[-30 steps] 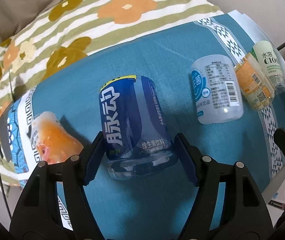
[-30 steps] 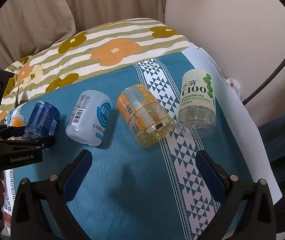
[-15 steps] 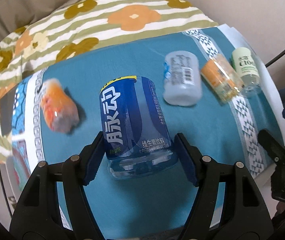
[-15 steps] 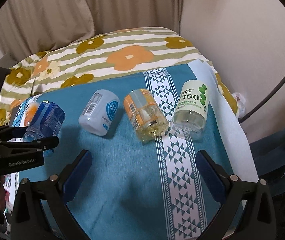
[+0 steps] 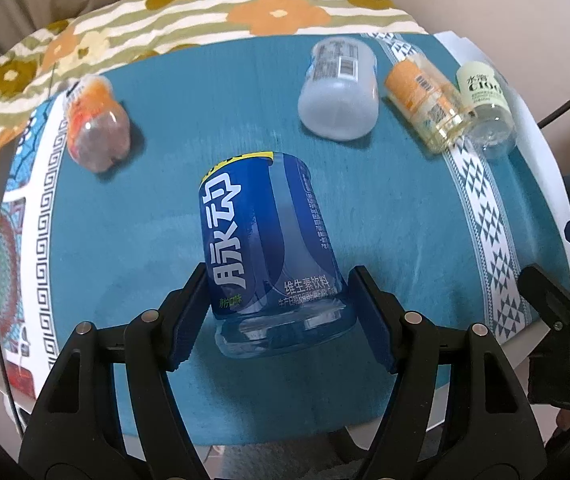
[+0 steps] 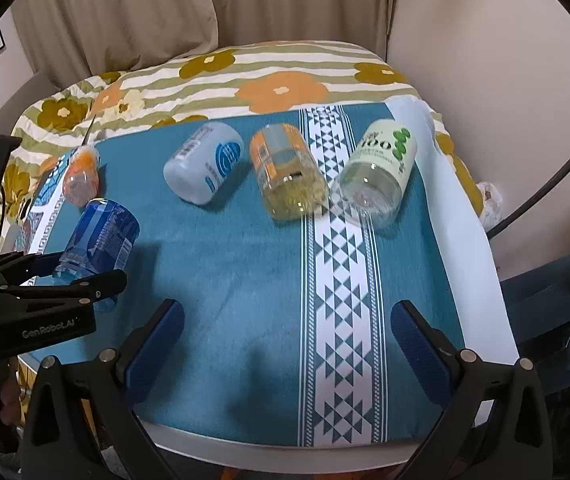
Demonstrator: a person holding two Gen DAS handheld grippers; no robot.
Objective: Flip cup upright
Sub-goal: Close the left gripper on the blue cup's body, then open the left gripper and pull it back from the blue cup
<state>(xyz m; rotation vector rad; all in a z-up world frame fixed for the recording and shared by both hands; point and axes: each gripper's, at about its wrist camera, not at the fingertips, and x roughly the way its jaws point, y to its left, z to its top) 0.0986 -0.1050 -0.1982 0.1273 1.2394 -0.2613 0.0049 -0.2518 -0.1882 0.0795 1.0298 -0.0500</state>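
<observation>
My left gripper is shut on a blue plastic cup with white Chinese lettering, gripping near its clear base and holding it lifted above the teal cloth. The right wrist view shows the same cup tilted in the left gripper at the left edge of the table. My right gripper is open and empty above the front of the table.
On the teal cloth lie a white cup, an orange-labelled clear cup, a green-labelled clear cup and a small orange cup. A flowered blanket lies behind. The table's front edge is near.
My left gripper has lifted and pulled back with the blue cup, so the other cups look farther away. The right gripper has drawn back and up too.
</observation>
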